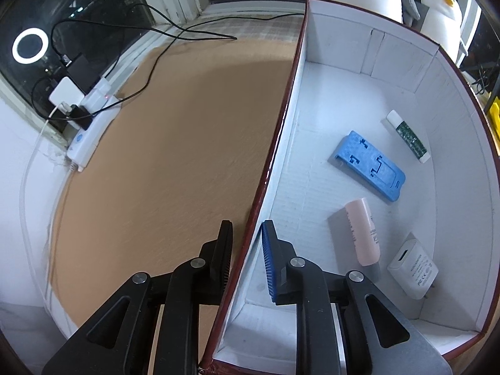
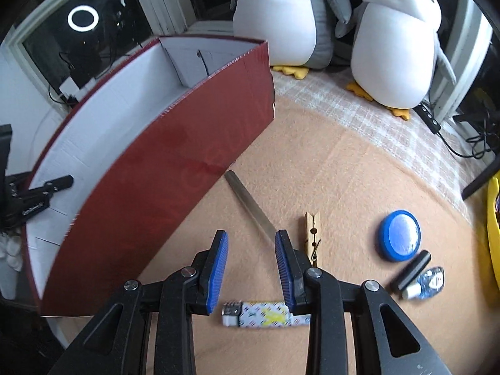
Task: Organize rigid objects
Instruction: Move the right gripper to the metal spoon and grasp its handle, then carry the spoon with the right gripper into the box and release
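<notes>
Now, box point(image 1: 359, 93): left tongs point(image 1: 247, 247) straddle its near wall, apart.
Right tongs point(image 2: 251, 250): spread, empty.
Metal strip point(image 2: 250, 204): on blanket, right of box; stiff, thin, probably slippery; pinch its middle.

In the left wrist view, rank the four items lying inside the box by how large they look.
1. blue phone stand
2. pink tube
3. white charger, close to the tube in apparent size and nearer the camera, so that order is unsure
4. green-and-white stick, which lies farthest away
</notes>
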Motion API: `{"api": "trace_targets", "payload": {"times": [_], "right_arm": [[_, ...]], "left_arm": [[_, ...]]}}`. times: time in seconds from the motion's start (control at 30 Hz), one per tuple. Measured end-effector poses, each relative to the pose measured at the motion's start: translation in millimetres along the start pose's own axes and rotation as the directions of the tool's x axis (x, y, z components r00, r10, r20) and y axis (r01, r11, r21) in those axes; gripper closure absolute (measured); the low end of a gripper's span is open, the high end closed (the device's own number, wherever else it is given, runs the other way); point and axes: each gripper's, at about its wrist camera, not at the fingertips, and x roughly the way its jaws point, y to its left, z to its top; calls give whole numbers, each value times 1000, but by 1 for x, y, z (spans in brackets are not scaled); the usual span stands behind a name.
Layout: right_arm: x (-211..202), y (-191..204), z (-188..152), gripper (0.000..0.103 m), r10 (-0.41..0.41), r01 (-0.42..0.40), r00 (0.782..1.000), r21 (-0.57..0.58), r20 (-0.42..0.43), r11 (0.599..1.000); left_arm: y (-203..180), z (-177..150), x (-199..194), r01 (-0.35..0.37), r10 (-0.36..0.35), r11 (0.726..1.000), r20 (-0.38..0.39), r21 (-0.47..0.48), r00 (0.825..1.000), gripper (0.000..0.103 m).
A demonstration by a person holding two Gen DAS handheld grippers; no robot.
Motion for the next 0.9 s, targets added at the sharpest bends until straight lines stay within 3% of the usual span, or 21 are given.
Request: {"api": "trace_targets", "payload": {"times": [0.4,0.7,0.9], "right_arm": [[36,-7,2,75,-34,27,996,-81,-87,996],[34,-9,-4,95,-41,34,995,-83,-89,996],[20,-8,-7,96,-34,32,998,-34,-59,999]], "left_arm": [[-1,1,1,-27,27,1000,-26,10,999,81],[-2,1,1,-33,34,999,-25,24,999,81],[0,1,2,-13,13,1000,-15,6,1000,81]]}}
